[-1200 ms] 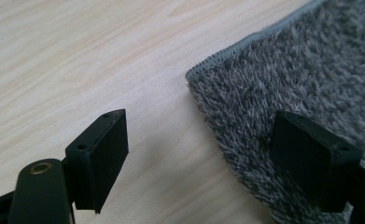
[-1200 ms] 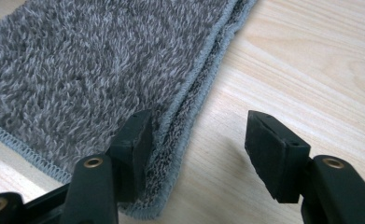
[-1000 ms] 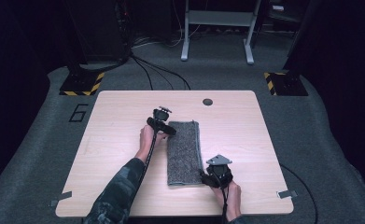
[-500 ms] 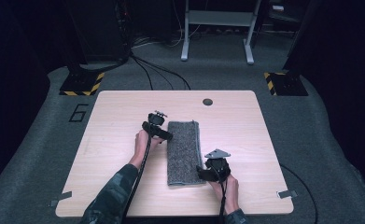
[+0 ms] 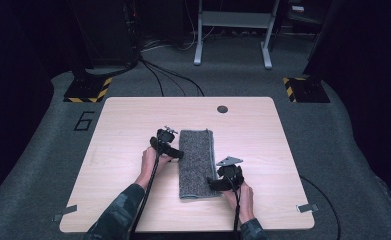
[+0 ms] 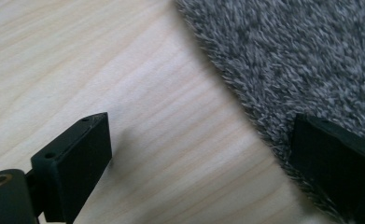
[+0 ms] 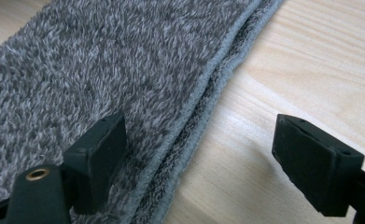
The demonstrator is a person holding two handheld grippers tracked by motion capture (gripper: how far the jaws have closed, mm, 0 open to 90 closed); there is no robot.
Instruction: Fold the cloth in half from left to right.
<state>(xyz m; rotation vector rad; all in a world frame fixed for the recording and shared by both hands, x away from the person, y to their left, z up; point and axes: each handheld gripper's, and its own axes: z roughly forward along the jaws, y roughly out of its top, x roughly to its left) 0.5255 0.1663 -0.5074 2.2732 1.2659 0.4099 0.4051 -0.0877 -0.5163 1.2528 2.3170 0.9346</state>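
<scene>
A folded grey towel [image 5: 198, 162] lies lengthwise in the middle of the desk [image 5: 123, 130]. Since a second ago the left claw [image 5: 169, 150] has moved a little toward the person and now sits at the towel's left edge, jaws apart, one over the pile and one over the wood. The right claw [image 5: 222, 182] stays at the right hemmed edge near the front, also apart, straddling it. Probably both are about to pinch the edges for another fold.

Towel [image 5: 197, 162] mottled grey, paler grey piping. Table [image 5: 133, 120] light wood grain. Gripper fingers [image 7: 96, 161] black.
</scene>
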